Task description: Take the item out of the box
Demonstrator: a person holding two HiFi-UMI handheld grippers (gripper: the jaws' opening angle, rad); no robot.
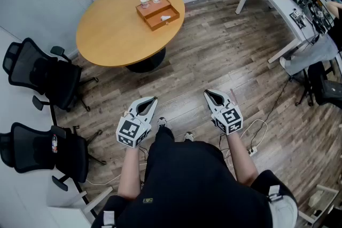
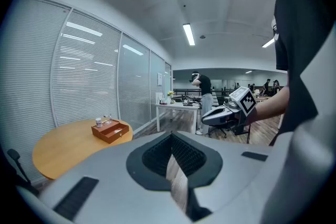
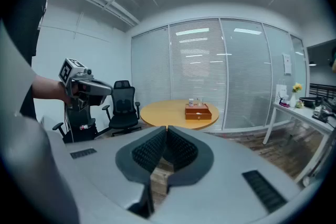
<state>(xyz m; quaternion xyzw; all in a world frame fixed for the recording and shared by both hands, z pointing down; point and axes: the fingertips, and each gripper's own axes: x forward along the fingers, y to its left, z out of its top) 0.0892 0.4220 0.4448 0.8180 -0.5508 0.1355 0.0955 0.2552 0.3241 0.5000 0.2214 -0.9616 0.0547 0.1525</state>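
A brown wooden box (image 1: 158, 12) sits on the far side of the round wooden table (image 1: 115, 29), with a pale item (image 1: 166, 17) lying in its front compartment and small jars at its back edge. The box also shows in the left gripper view (image 2: 111, 130) and the right gripper view (image 3: 198, 112). My left gripper (image 1: 150, 101) and right gripper (image 1: 210, 95) hang over the floor, well short of the table. Both are shut with nothing between the jaws. Each gripper sees the other: the right gripper (image 2: 206, 117) and the left gripper (image 3: 107, 88).
Two black office chairs (image 1: 41, 75) (image 1: 40, 148) stand left of the table. A white desk (image 1: 288, 5) with clutter runs along the right, with a person (image 1: 332, 23) beside it. Cables and a power strip (image 1: 252, 150) lie on the wooden floor at my right.
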